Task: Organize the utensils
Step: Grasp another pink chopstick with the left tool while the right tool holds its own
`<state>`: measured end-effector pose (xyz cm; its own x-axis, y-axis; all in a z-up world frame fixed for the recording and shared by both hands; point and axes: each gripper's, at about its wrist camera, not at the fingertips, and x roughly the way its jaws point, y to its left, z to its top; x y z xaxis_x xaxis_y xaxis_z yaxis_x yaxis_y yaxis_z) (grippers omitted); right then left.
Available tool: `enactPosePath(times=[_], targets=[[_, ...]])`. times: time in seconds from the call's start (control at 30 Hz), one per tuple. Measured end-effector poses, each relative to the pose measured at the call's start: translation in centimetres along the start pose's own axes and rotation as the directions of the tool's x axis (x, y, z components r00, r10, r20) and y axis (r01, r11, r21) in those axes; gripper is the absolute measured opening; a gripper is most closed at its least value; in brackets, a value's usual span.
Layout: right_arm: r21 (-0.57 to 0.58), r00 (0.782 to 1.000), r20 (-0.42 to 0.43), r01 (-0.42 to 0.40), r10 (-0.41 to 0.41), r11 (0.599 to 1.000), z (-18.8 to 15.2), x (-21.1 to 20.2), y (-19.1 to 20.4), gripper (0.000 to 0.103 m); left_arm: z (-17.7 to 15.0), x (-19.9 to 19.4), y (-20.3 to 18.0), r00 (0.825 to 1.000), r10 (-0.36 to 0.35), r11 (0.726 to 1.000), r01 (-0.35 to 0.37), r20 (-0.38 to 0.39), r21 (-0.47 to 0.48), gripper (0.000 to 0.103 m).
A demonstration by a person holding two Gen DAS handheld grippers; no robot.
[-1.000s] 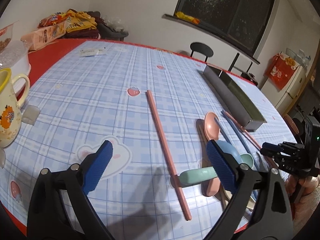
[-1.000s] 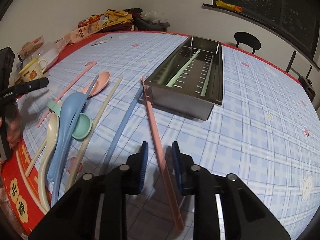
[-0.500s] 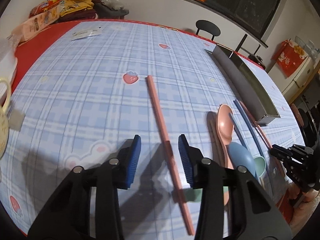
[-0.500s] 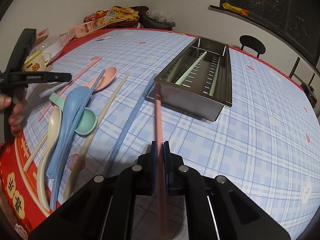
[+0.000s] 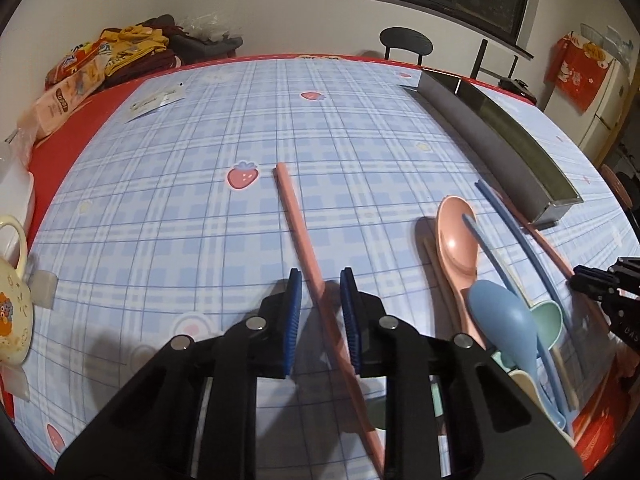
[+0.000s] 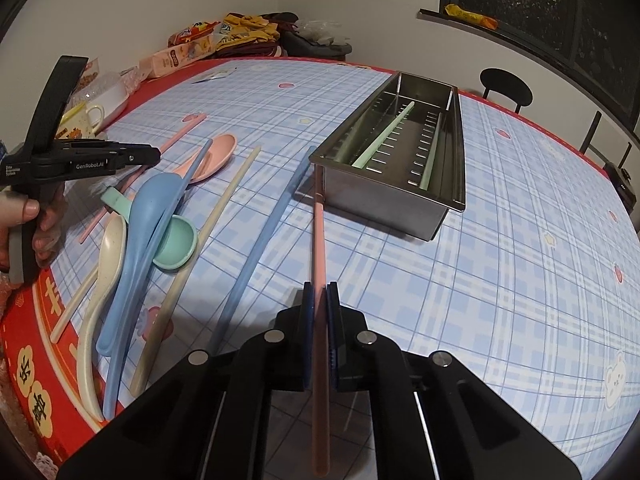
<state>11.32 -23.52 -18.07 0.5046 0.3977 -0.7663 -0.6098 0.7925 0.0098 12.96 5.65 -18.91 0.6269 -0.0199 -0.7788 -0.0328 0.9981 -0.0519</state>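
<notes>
Two pink chopsticks: the right gripper [image 6: 319,292] is clamped tight on one [image 6: 319,240], while the left gripper [image 5: 320,280] is closing around the other [image 5: 298,228], lying on the table between its blue pads, not yet pinched.

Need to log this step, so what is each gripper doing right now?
Left gripper: closing around a pink chopstick, fingers not yet pressing it.
Right gripper: shut on the other pink chopstick.

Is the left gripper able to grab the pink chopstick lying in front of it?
Probably yes. The pink chopstick already lies between the left gripper's closing jaws, with only bare tablecloth around it and nothing on top.
</notes>
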Motion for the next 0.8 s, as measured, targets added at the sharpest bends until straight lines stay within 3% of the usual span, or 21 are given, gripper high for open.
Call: enactPosePath(times=[0.2, 0.43, 0.53, 0.8], targets=[[0.008, 1.000, 0.000, -0.013, 0.013, 1.000, 0.1, 0.0, -0.1, 0.007, 0.2, 0.2, 0.7, 0.999, -0.044, 0.999, 0.044, 0.004, -0.028, 0.023], [0.003, 1.000, 0.001, -0.016, 0.016, 1.000, 0.2, 0.1, -0.2, 0.007, 0.0, 0.2, -0.1, 1.000, 0.002, 1.000, -0.003, 0.006, 0.002, 0.022], [-0.009, 1.000, 0.001, -0.002, 0.002, 1.000, 0.2, 0.1, -0.2, 0.007, 0.0, 0.2, -0.1, 1.000, 0.021, 1.000, -0.021, 0.007, -0.005, 0.016], [0.017, 1.000, 0.001, -0.031, 0.031, 0.999, 0.1, 0.1, -0.4, 0.007, -0.1, 0.0, 1.1, 1.000, -0.005, 0.998, 0.006, 0.015, -0.064, 0.010]])
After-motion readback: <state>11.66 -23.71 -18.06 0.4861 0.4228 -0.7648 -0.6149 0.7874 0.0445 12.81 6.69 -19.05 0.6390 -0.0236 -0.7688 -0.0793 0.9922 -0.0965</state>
